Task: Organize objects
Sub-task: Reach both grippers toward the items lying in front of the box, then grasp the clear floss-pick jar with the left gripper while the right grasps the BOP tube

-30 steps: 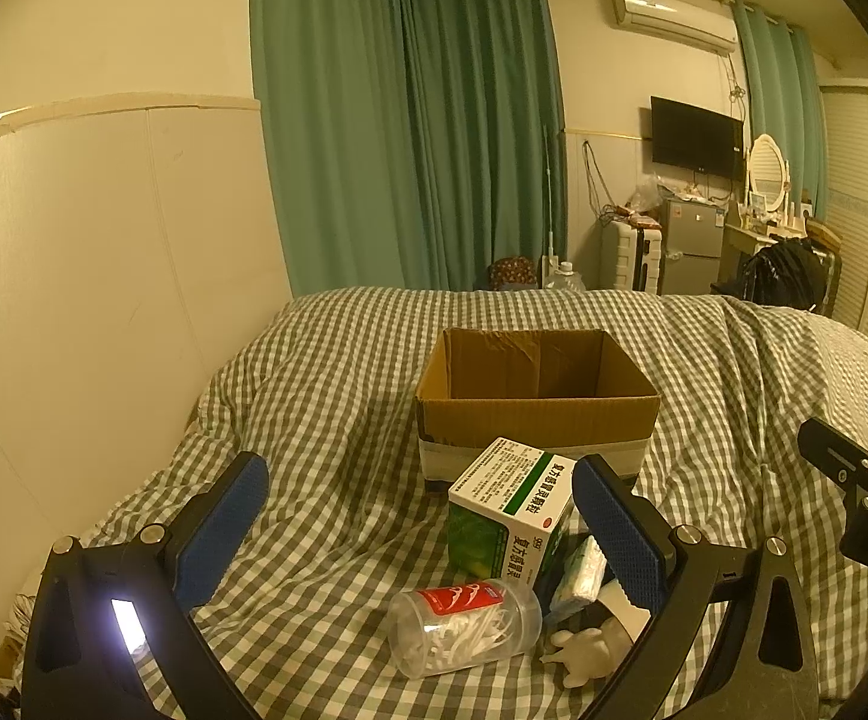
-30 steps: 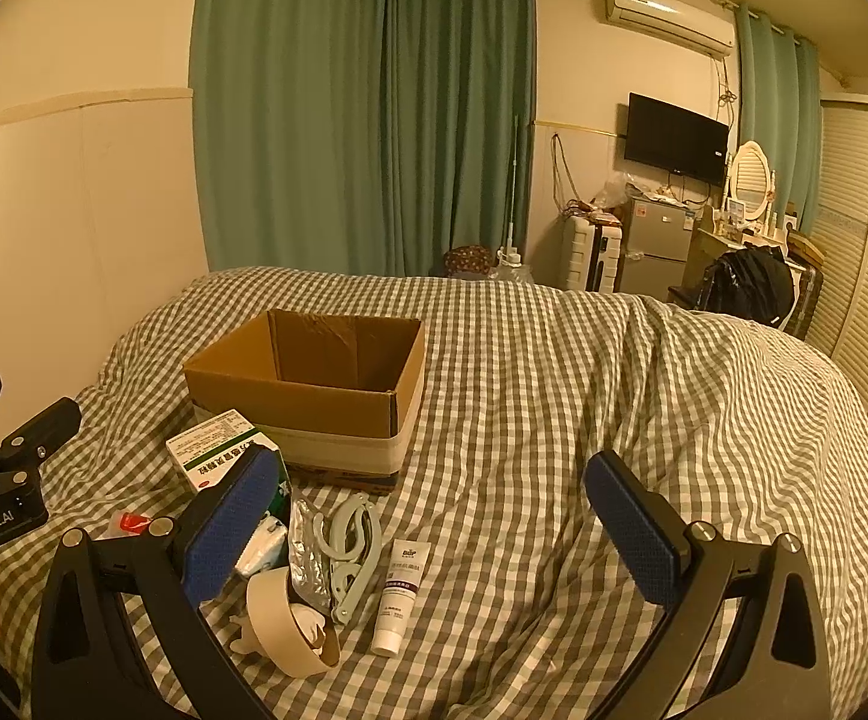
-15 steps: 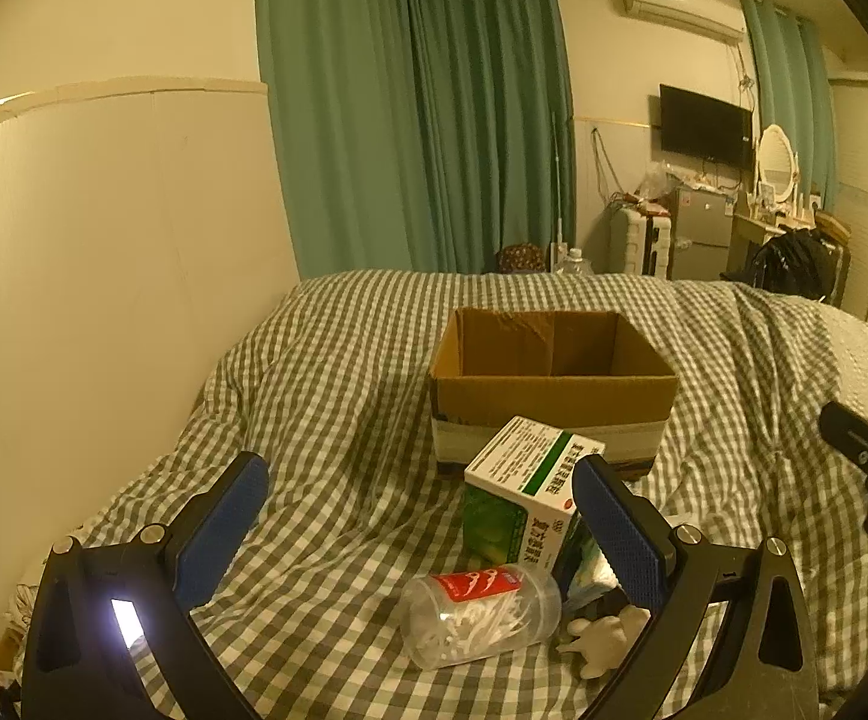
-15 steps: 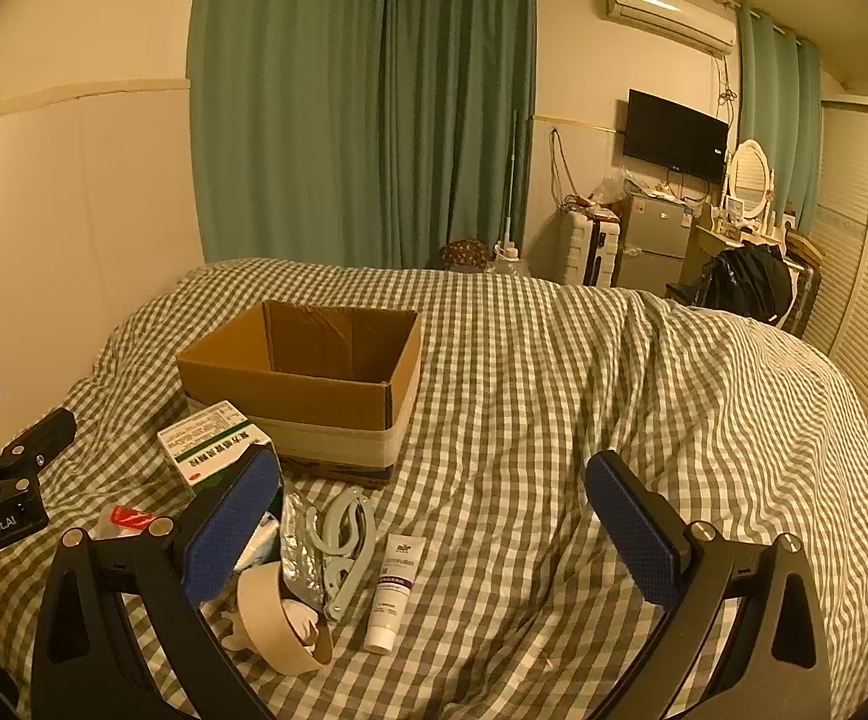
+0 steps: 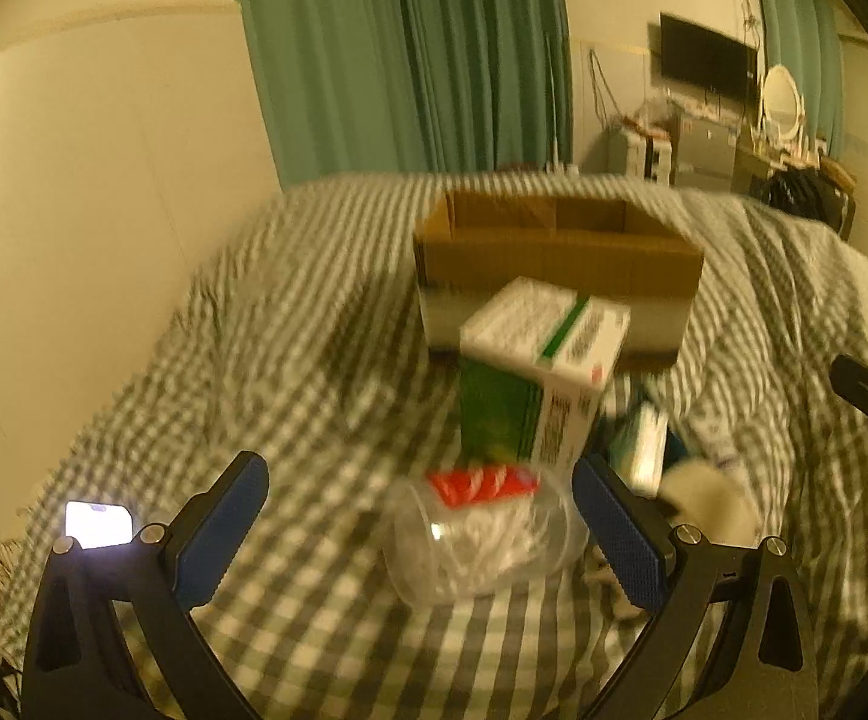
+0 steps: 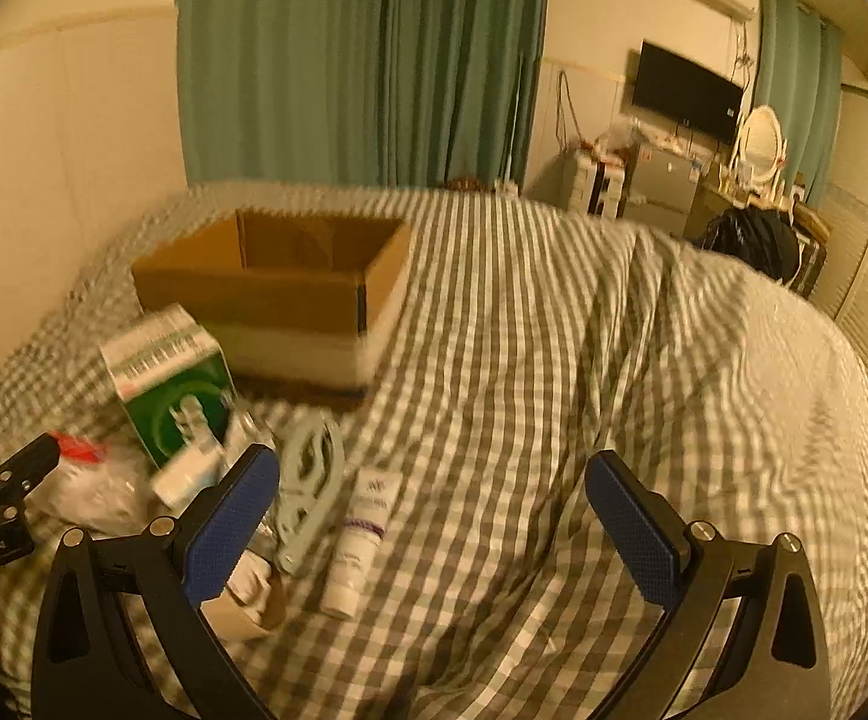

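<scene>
Objects are lying in a loose heap on the checked bedspread (image 6: 553, 360), and both views are blurring. Going from left to right, you are holding the left gripper (image 5: 419, 516) low over the bed with its blue pads spread wide, gripping nothing. Between those pads a clear plastic jar (image 5: 481, 534) with a red label is lying on its side, filled with something white that you cannot make out. Just behind it a green and white box (image 5: 538, 384) is standing tilted, right in front of the open cardboard box (image 5: 559, 264), which is sitting further back on the bed. Next, a pale grey plastic hanger (image 6: 308, 492) is lying just beside a white tube (image 6: 362, 540), and a roll of tape (image 6: 254, 600) is showing partly behind your right gripper's near pad. You are holding the right gripper (image 6: 434, 516) wide apart too, empty, above bare bedspread to the right of the heap.
</scene>
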Demonstrator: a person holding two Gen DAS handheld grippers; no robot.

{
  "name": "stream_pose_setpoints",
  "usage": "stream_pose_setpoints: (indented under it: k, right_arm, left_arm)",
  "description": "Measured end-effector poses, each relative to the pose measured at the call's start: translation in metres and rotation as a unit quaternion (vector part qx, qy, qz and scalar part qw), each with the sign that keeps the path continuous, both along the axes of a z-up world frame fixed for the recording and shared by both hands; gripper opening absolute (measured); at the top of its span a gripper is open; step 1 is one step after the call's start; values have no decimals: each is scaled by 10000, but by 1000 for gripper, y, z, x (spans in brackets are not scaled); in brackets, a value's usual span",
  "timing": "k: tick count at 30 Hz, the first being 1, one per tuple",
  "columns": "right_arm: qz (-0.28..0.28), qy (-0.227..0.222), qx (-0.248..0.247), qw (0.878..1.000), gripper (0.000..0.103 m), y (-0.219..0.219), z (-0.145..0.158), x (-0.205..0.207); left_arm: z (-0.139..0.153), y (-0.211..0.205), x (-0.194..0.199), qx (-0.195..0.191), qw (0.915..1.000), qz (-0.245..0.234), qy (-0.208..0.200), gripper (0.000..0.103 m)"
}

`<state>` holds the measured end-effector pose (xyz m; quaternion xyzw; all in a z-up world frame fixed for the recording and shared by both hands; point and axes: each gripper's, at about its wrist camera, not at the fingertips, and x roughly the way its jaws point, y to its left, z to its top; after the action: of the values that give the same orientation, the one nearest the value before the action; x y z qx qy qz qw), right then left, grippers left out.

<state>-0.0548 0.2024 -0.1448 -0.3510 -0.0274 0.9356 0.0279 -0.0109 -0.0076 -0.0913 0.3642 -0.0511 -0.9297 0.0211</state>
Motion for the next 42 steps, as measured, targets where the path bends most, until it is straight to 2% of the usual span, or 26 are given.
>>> stream_pose_setpoints:
  k: [5,11,14,16,18,20,27,32,38,42]
  right_arm:
    - [65,-551,-179,9983,96,2,-36,-12]
    - [166,-1059,-204,9940,87,-1,-70,-28]
    - [235,-1289,-373,9907,75,1,-82,-35]
    - [303,-1407,-360,9889,74,-3,-90,-39]
    - [353,-1527,-362,9870,62,-5,-97,-43]
    - [424,-1610,-350,9854,57,-6,-103,-43]
    - [479,-1587,-326,9856,32,-3,-108,-37]
    - [512,-1556,-312,9860,26,0,-107,-32]
    - [512,-1542,-263,9864,26,2,-105,-28]
    - [514,-1546,-259,9863,26,1,-103,-29]
  left_arm:
    - [-21,4,-3,65,9992,-47,-387,103]
    - [-31,17,-8,88,9989,-150,-444,103]
    - [-39,22,-14,0,9986,-124,-507,103]
    - [-45,24,-18,-51,9984,-102,-561,103]
    - [-50,25,-20,-42,9980,-100,-621,103]
    - [-53,28,-21,-62,9980,-131,-617,103]
    - [-56,40,-27,-348,9977,-31,-587,103]
    - [-54,37,-31,-403,9975,23,-576,103]
    - [-42,19,-26,-77,9980,297,-555,103]
    - [-49,38,-25,-315,9971,140,-678,103]
